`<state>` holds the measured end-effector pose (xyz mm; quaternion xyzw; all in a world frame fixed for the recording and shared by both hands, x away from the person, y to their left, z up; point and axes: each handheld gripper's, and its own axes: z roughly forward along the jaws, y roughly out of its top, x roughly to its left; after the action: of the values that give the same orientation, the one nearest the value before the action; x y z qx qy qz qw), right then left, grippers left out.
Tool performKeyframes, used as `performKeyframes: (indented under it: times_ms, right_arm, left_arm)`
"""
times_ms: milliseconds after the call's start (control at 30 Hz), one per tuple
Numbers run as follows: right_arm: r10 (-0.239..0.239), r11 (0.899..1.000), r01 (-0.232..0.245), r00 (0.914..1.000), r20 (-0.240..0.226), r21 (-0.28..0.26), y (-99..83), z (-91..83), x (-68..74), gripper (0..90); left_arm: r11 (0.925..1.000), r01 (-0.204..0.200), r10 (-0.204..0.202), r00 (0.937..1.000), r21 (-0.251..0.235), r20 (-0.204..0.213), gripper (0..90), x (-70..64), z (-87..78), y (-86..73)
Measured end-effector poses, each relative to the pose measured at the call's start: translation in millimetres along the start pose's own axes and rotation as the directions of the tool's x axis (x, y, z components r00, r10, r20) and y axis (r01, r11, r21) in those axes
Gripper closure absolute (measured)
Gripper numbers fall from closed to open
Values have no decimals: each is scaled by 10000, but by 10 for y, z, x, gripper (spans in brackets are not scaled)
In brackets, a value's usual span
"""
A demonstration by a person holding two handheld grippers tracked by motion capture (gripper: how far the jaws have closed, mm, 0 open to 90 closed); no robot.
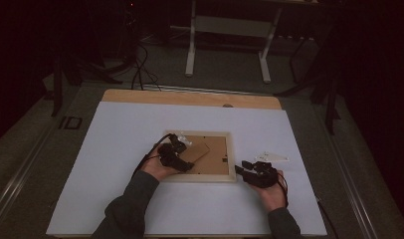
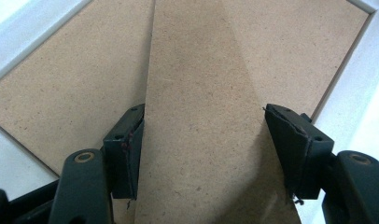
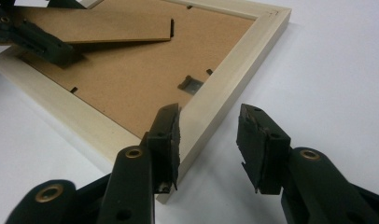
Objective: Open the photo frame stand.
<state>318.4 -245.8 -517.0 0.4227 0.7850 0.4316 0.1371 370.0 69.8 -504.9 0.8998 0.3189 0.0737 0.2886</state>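
Observation:
A pale wooden picture frame (image 1: 232,160) lies face down on the white table cover, its brown backing board (image 3: 127,79) up. A brown stand leg (image 2: 201,93) on the backing is lifted slightly off the board (image 3: 108,25). My left gripper (image 2: 204,126) spans this leg, one jaw against each long edge, at the frame's left side (image 1: 184,155). My right gripper (image 3: 208,121) is open at the frame's near right corner (image 1: 241,168). One jaw sits over the frame's rail (image 3: 234,70) and the other outside it, touching nothing.
A small clear plastic piece (image 1: 272,158) lies on the white cover (image 1: 115,149) just right of the frame. A metal hanger clip (image 3: 192,84) is set into the backing. A wooden table edge (image 1: 190,98) shows at the back, with table legs and cables on the floor beyond.

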Motion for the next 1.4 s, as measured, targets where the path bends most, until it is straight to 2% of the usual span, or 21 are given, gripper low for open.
performKeyframes:
  times_ms: [200, 367, 533, 867, 1067, 1400]
  right_arm:
    - [150, 9999, -151, 9999, 43, 68, 28, 2, -20, 582]
    - [-16, 10000, 16, 10000, 27, 2, 104, -29, -9, 578]
    - [-127, 9997, 127, 9999, 7, 206, 162, -31, -35, 571]
    - [-178, 9996, 178, 9998, 19, 210, 278, -50, -59, 565]
    - [-388, 9980, 385, 9992, 61, 494, 358, -26, -75, 564]
    - [-434, 9967, 432, 9991, 21, 694, 440, 6, -122, 563]
  left_arm:
    - [10000, -81, 81, 9999, -20, -135, 357, -19, -1, 0]
    - [9998, -176, 175, 9996, -10, -214, 357, -27, -1, -2]
    - [9997, -246, 242, 9991, -90, -350, 357, -44, 5, -17]
    - [9991, -397, 389, 9973, -114, -629, 359, -82, 12, -30]
    - [9989, -431, 414, 9963, -207, -751, 359, -97, 13, -52]
    - [9980, -536, 501, 9941, -341, -963, 359, -124, 3, -74]
